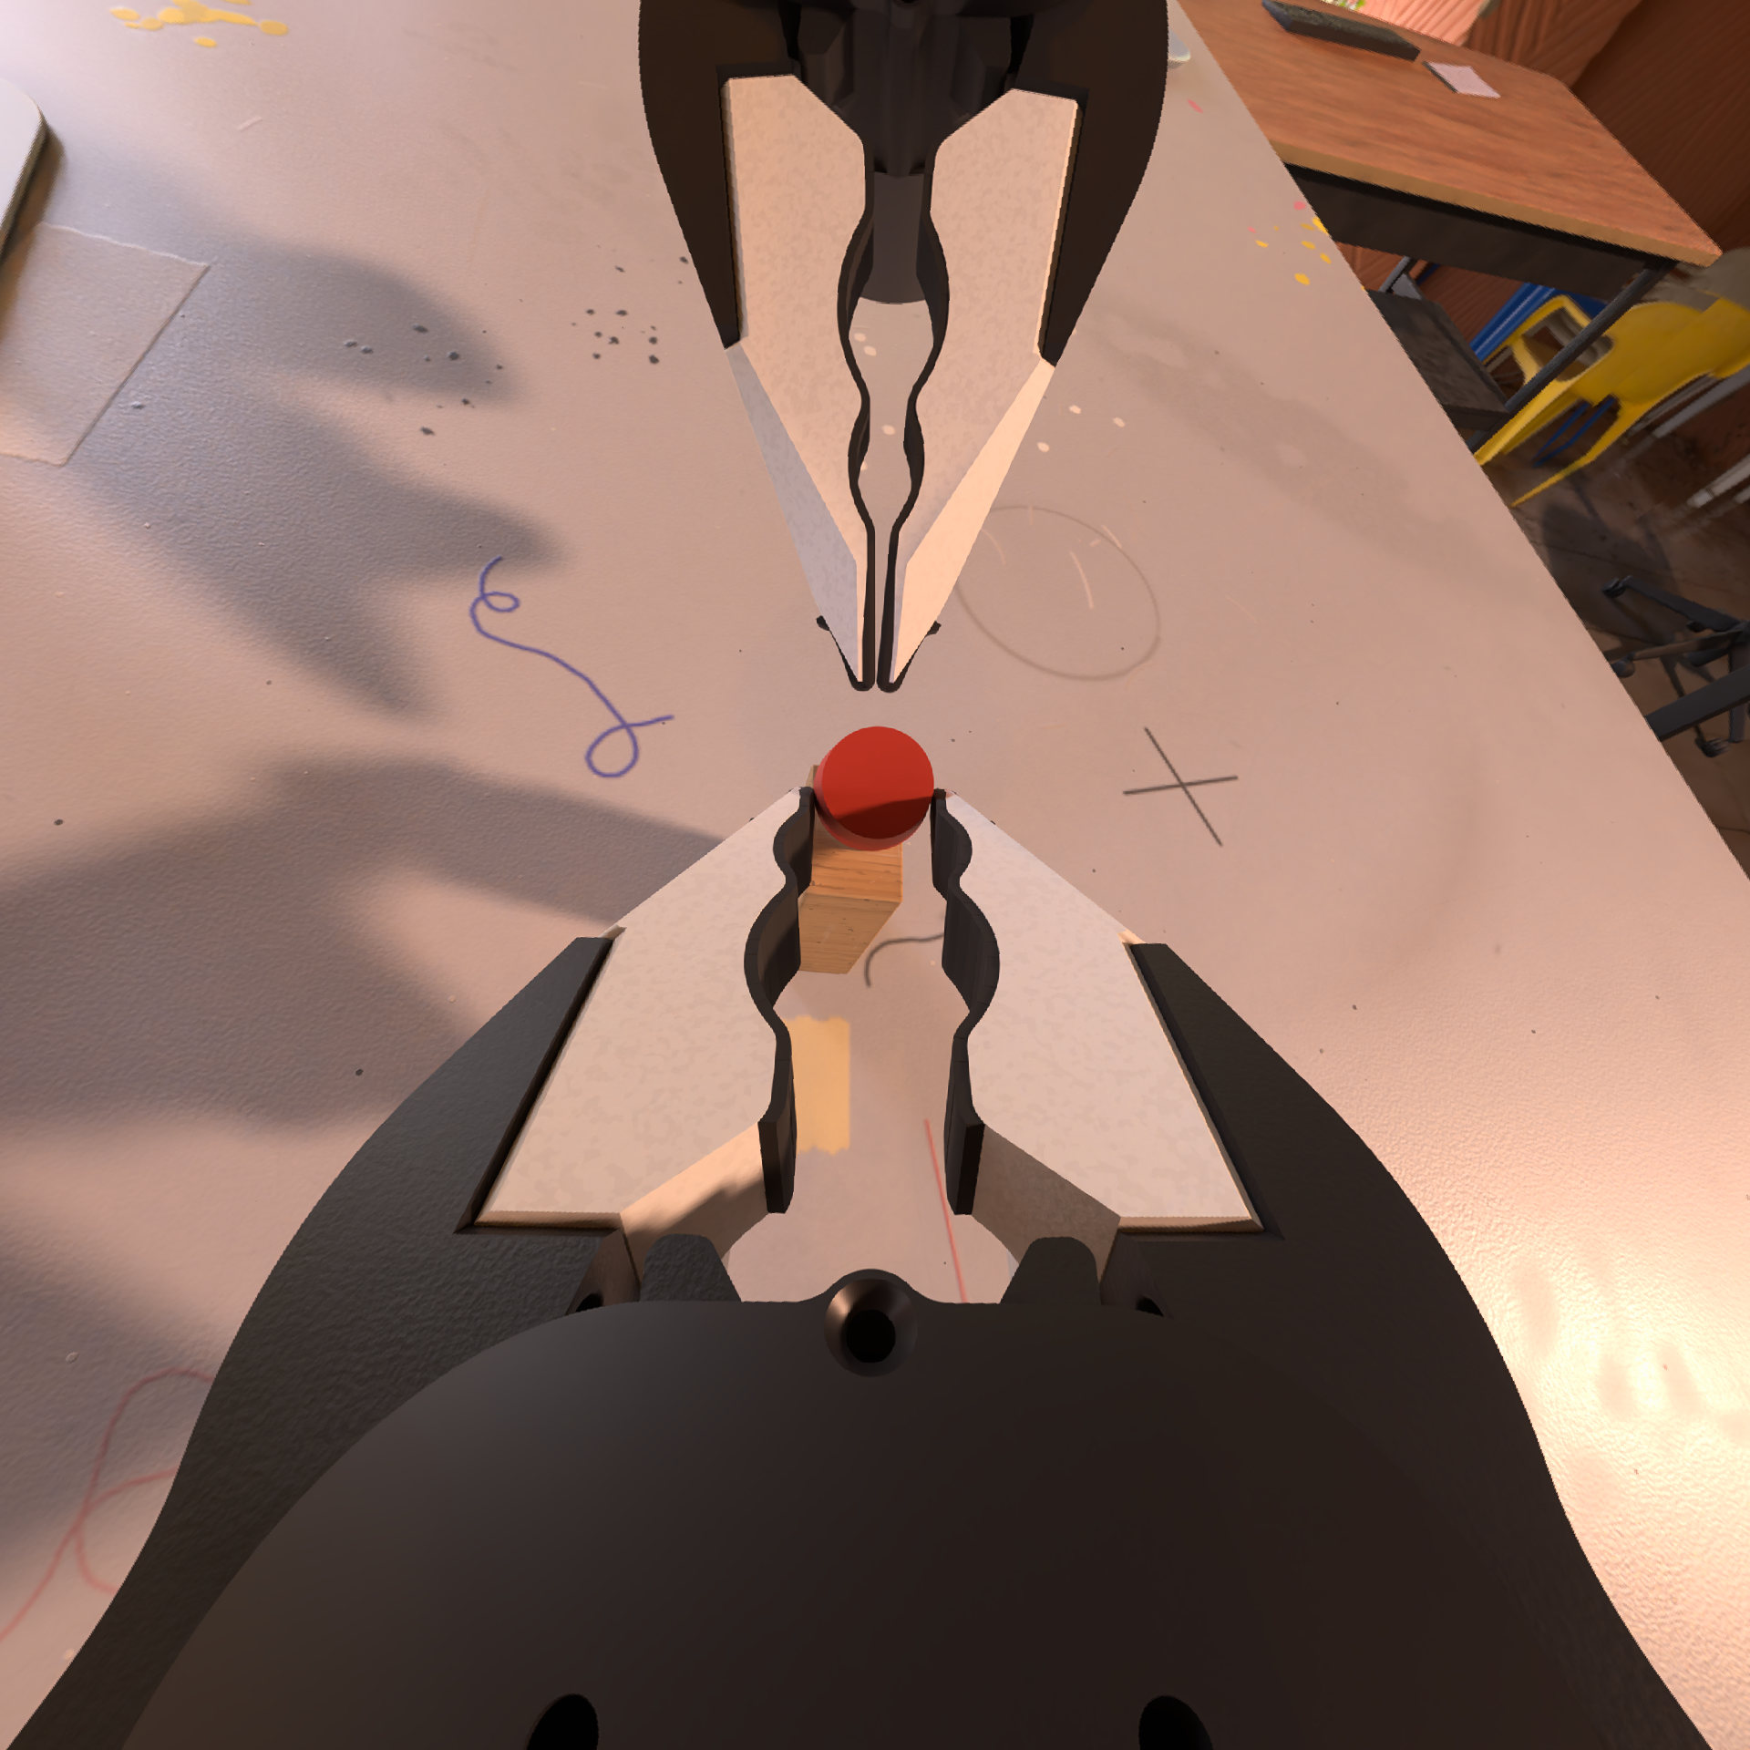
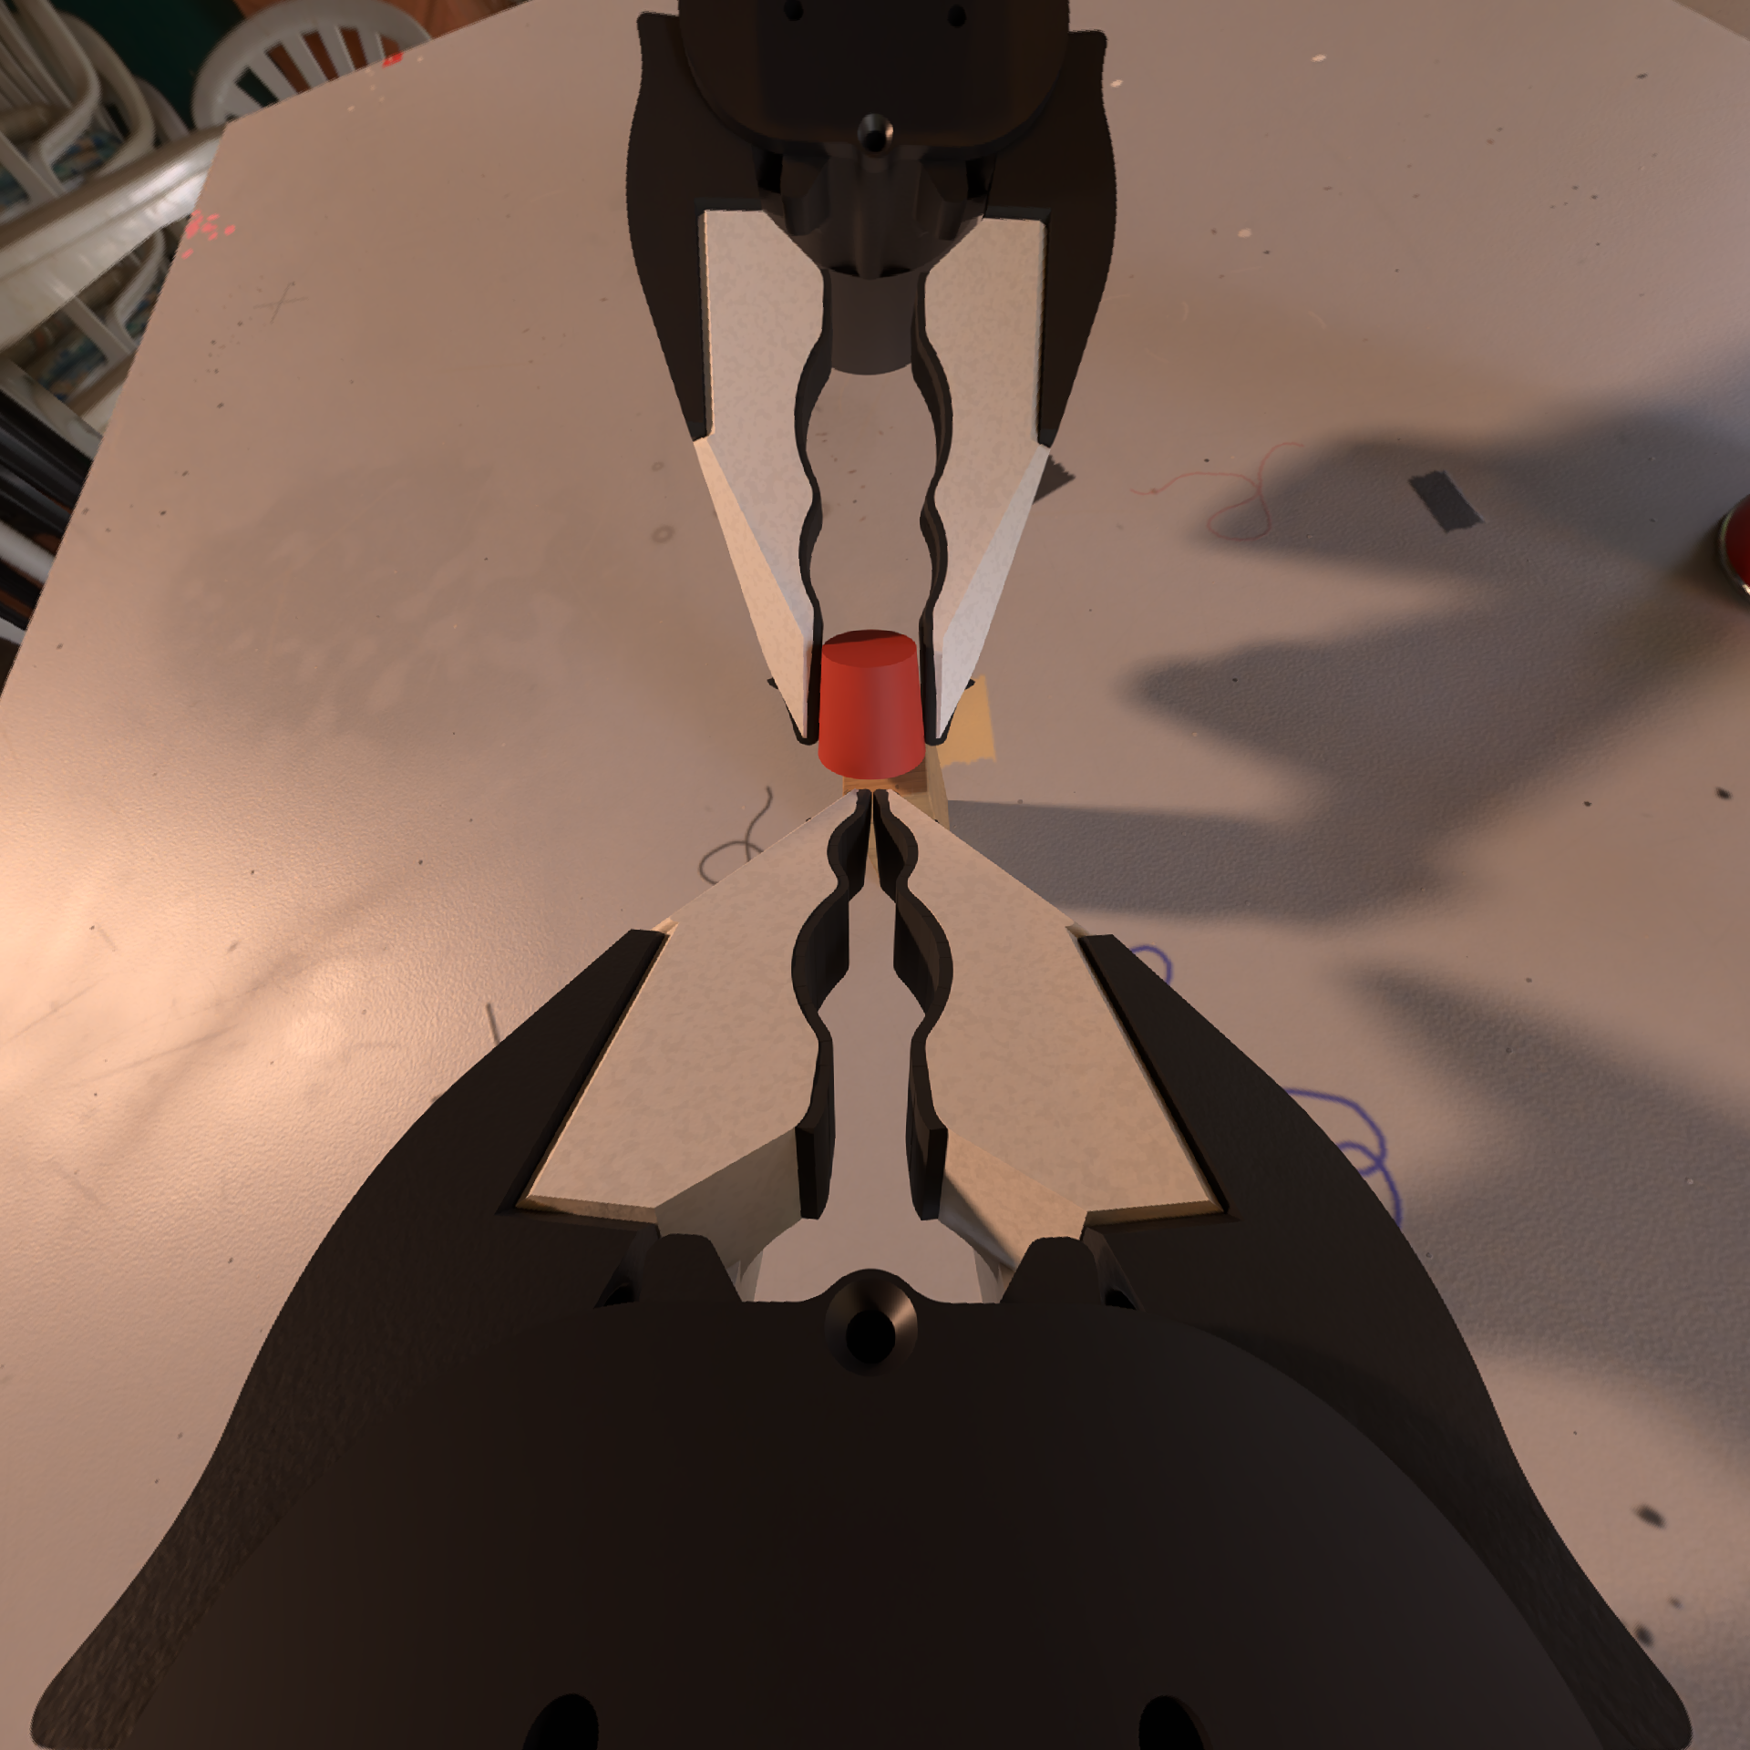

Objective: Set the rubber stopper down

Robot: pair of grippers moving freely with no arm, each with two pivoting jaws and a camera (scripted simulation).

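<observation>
The red rubber stopper (image 1: 873, 786) is pinched between the fingertips of my left gripper (image 1: 871, 803), which is shut on it. It hangs with its wide end up, directly over a small upright wooden block (image 1: 848, 909). I cannot tell whether it touches the block's top. In the right wrist view the stopper (image 2: 869, 705) shows its tapered side between the left gripper's tips (image 2: 869, 741), with the block's top (image 2: 895, 784) just under it. My right gripper (image 2: 871, 803) is shut and empty, its tips pointing at the stopper from the opposite side (image 1: 876, 684).
The work surface is a pale, paint-spattered table (image 1: 1326, 947) with pen marks and a strip of yellow tape (image 1: 819, 1080). A wooden table (image 1: 1477, 142) and a yellow chair (image 1: 1657, 369) stand beyond its right edge. White chairs (image 2: 95, 189) stand past the far corner. A red-rimmed object (image 2: 1738, 559) sits at the right edge.
</observation>
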